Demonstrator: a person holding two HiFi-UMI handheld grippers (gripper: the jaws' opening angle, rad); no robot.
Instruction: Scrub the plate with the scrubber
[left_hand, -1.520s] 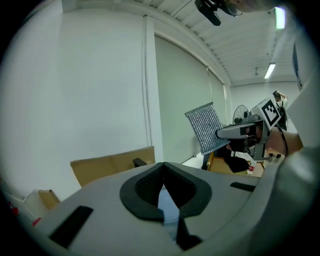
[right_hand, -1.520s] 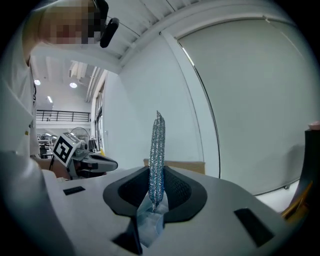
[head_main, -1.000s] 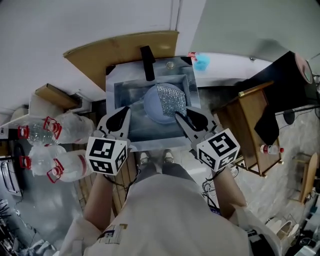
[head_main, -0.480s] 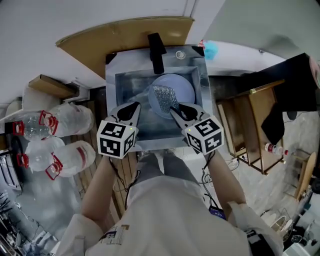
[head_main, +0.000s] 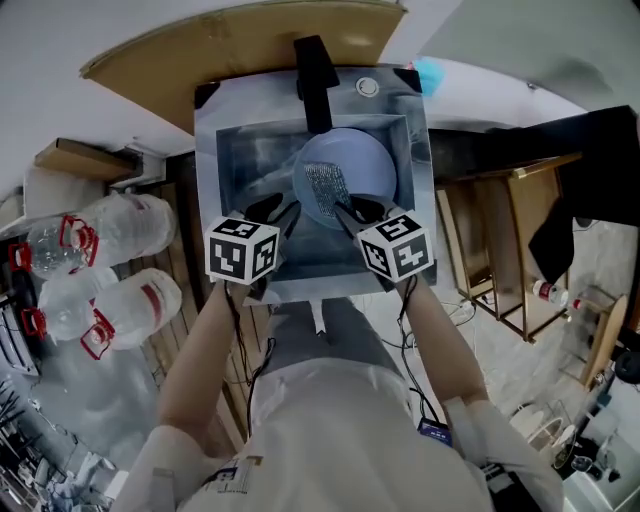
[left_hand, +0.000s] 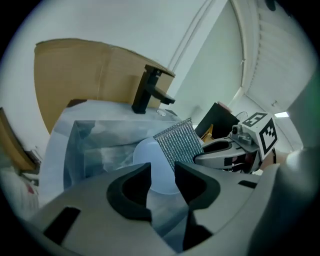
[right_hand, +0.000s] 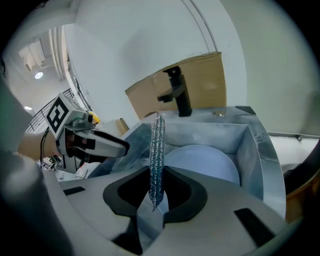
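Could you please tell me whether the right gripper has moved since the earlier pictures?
Yes. The right gripper, shut on the scrubber, has come forward over the sink, closer to the faucet at its far rim.

Sink (head_main: 212, 160): a steel basin, seen from steeply above.
Faucet (head_main: 314, 72): black, standing at the sink's far rim.
Cardboard (head_main: 220, 45): a brown sheet behind the faucet, against the pale wall.
Water jugs (head_main: 115, 232): large, clear, red-handled, grouped left of the sink.
Wooden stand (head_main: 505, 250): right of the sink, with a dark cloth (head_main: 555, 235) hanging just beside it.
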